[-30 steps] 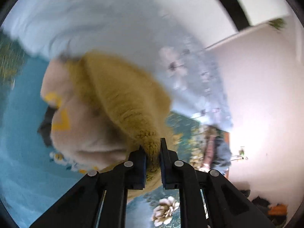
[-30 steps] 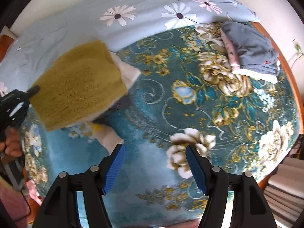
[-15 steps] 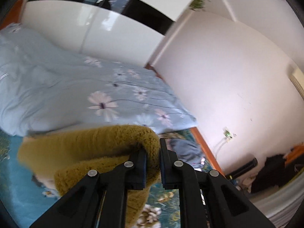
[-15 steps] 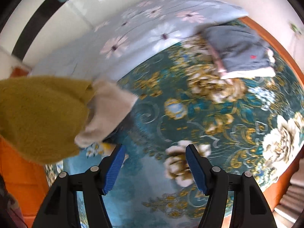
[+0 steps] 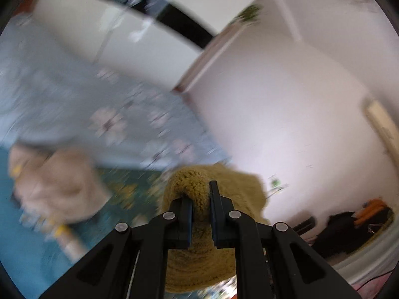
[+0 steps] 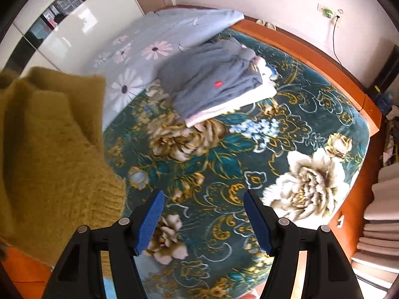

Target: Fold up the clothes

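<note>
My left gripper is shut on a fold of the mustard-yellow knit sweater and holds it up above the bed; the view is blurred. The same sweater hangs at the left of the right wrist view. My right gripper is open and empty above the teal floral bedspread. A cream garment with yellow marks lies on the bed at the left of the left wrist view.
A stack of folded clothes, grey on top, lies at the far side of the bed next to a pale blue daisy quilt. The orange wooden bed frame runs along the right. Folded pale items are stacked at the far right.
The left gripper has lifted the yellow sweater off the cream garment and carried it right, toward the open right gripper. The right gripper view has swung toward the folded stack.
</note>
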